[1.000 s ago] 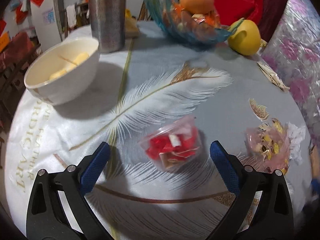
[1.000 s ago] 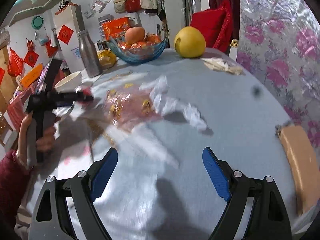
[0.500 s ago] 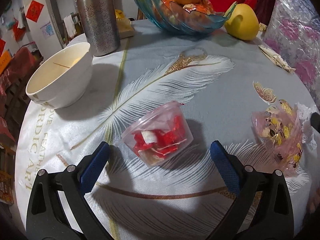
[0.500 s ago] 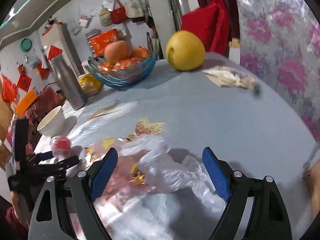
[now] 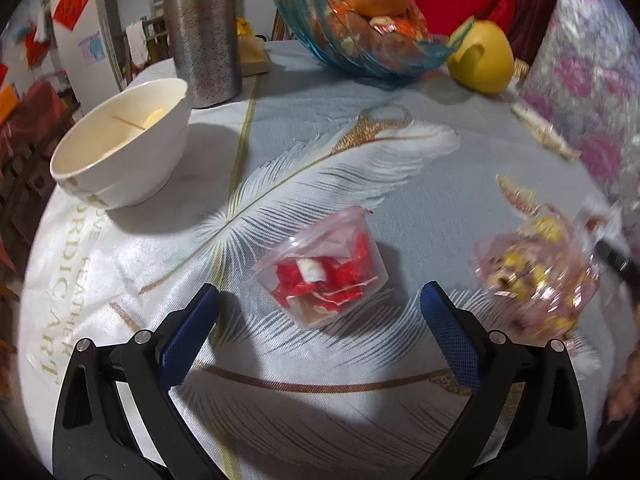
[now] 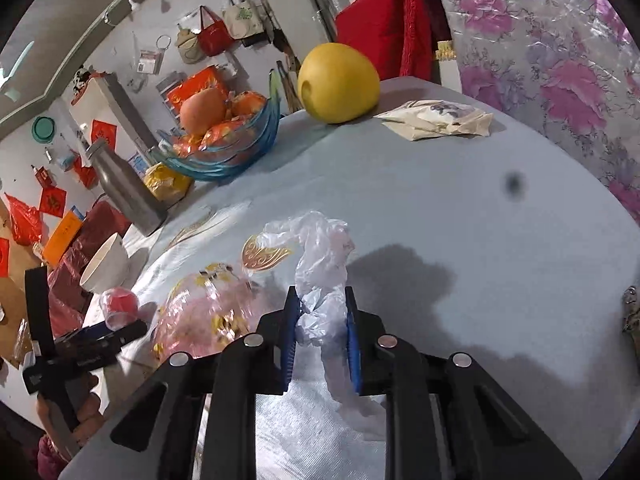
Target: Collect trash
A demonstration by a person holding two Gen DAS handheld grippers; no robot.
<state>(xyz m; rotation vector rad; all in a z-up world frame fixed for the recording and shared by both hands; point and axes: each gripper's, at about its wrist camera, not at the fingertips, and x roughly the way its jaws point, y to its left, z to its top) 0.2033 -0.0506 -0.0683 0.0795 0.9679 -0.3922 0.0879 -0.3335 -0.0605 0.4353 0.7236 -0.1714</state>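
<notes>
The right gripper [image 6: 320, 326] sits nearest its camera, its jaws clamped on the neck of a crumpled white plastic bag [image 6: 320, 256]. Holding the thin film at a bunched part gives the blue pads something thick enough to bite, so the bag should lift as one piece rather than slip out. The bag's loose end lies on the bench [image 6: 460, 220], touching the pink cellophane wrapper [image 6: 208, 308] with gold print just to its left; that wrapper looks like the next piece of trash, and it may drag along if the two are tangled.

In the left wrist view, the left gripper [image 5: 320, 308] hovers with its jaws wide apart and nothing between them. It is lined up on a clear plastic cup of red wrappers [image 5: 326, 276], which lies tipped on its side on the feather-printed cloth just ahead of the fingertips. The wide spread suits the cup's width; closing too hard would probably crush the thin wall and spill the scraps. The pink wrapper appears here too, blurred, to the right.

Farther back stand a white bowl [image 5: 120, 148] at the left and a steel flask [image 5: 204, 28] behind it. Beyond them are a blue glass fruit bowl [image 5: 360, 48] and a yellow pomelo [image 5: 480, 60], set well apart from the litter. A folded paper scrap [image 6: 436, 120] lies beside the pomelo near the far edge, likely trash as well.
</notes>
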